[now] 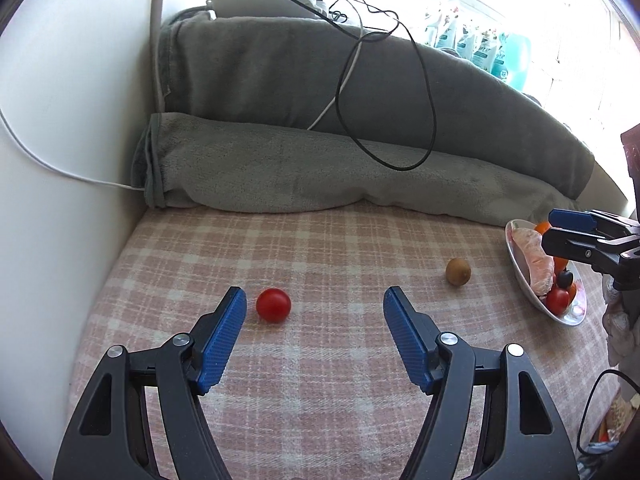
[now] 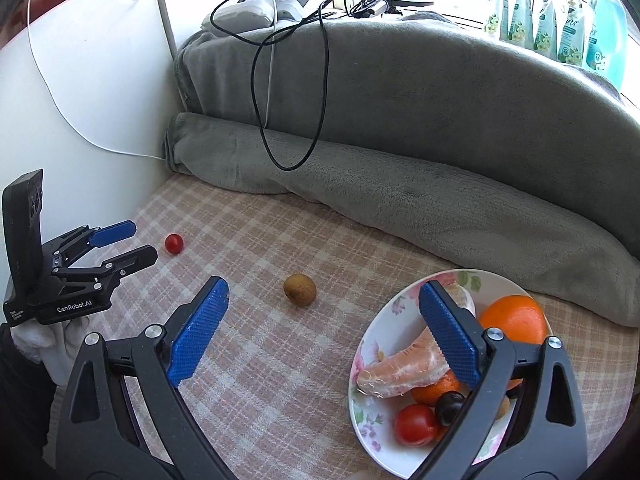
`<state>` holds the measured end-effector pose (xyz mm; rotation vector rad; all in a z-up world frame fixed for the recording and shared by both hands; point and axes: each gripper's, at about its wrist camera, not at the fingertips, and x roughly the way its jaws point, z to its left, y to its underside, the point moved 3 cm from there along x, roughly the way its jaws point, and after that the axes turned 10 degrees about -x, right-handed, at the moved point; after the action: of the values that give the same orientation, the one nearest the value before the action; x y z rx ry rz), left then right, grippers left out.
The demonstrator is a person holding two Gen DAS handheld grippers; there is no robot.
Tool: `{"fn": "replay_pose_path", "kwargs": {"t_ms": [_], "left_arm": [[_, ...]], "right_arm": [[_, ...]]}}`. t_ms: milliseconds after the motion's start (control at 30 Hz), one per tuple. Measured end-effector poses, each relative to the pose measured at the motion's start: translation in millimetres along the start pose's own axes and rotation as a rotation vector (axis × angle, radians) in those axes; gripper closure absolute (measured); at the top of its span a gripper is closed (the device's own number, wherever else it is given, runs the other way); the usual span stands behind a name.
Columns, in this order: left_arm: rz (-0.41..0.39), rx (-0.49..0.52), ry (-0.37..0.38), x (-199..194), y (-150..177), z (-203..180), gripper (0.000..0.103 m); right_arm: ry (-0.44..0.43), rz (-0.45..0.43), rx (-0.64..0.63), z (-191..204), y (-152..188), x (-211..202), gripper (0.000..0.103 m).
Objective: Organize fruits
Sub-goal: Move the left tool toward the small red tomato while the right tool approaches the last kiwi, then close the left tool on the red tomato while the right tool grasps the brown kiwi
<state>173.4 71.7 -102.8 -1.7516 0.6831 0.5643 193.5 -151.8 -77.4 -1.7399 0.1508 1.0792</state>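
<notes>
While your left gripper (image 1: 314,300) hangs with jaws apart and nothing between them, the loose tomato (image 1: 273,305) lies on the checked blanket (image 1: 320,400) just ahead of its left fingertip, not touching. One kiwi (image 1: 458,272) sits further right, well apart from that tomato, between it and the plate (image 2: 384,320). Your right gripper (image 2: 324,292) is spread wide and empty too (one finger over the plate, the other over bare blanket); the kiwi lies just beyond its tips. Plate count: one large orange (image 2: 516,320), one peeled citrus piece (image 2: 400,372), one smaller orange fruit, one tomato (image 2: 416,424), one dark round fruit (image 2: 450,402). Loose count: one tomato, one kiwi.
</notes>
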Motion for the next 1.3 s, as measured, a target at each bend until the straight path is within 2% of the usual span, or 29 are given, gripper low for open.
{"fn": "replay_pose_path", "kwargs": {"t_ms": [33, 100, 133, 267, 400, 667, 767, 967, 1067, 1300], "left_arm": [[0.002, -0.005, 0.0, 1.3, 0.0, 2.0, 0.033], [0.009, -0.012, 0.001, 3.8, 0.5, 5.9, 0.043], [0.013, -0.014, 0.0, 5.6, 0.6, 7.0, 0.044], [0.032, -0.015, -0.002, 14.2, 2.8, 10.8, 0.054], [0.049, -0.025, 0.002, 20.7, 4.4, 15.3, 0.057], [0.07, -0.038, -0.009, 29.7, 3.5, 22.9, 0.059], [0.075, -0.042, -0.013, 33.4, 2.2, 25.2, 0.061], [0.085, -0.045, -0.017, 38.6, 1.8, 25.9, 0.064], [0.091, -0.043, -0.017, 42.6, 0.7, 23.5, 0.067], [0.094, -0.046, -0.022, 46.3, -1.3, 24.1, 0.069]], "right_arm": [[-0.001, 0.002, -0.002, 1.0, -0.1, 1.9, 0.007], [-0.006, 0.014, -0.013, 4.0, -0.4, 6.5, 0.013], [-0.009, 0.022, -0.017, 5.6, -0.5, 9.3, 0.016], [-0.023, 0.05, -0.036, 13.0, 0.1, 21.2, 0.02], [-0.036, 0.083, -0.061, 20.8, 0.3, 35.1, 0.031], [-0.048, 0.14, -0.079, 28.3, 1.6, 60.1, 0.042], [-0.055, 0.159, -0.077, 29.4, 2.9, 65.9, 0.051], [-0.051, 0.18, -0.07, 28.5, 5.6, 74.0, 0.053], [-0.056, 0.19, -0.071, 28.2, 5.8, 77.7, 0.06], [-0.065, 0.203, -0.076, 31.5, 6.2, 85.7, 0.062]]}}
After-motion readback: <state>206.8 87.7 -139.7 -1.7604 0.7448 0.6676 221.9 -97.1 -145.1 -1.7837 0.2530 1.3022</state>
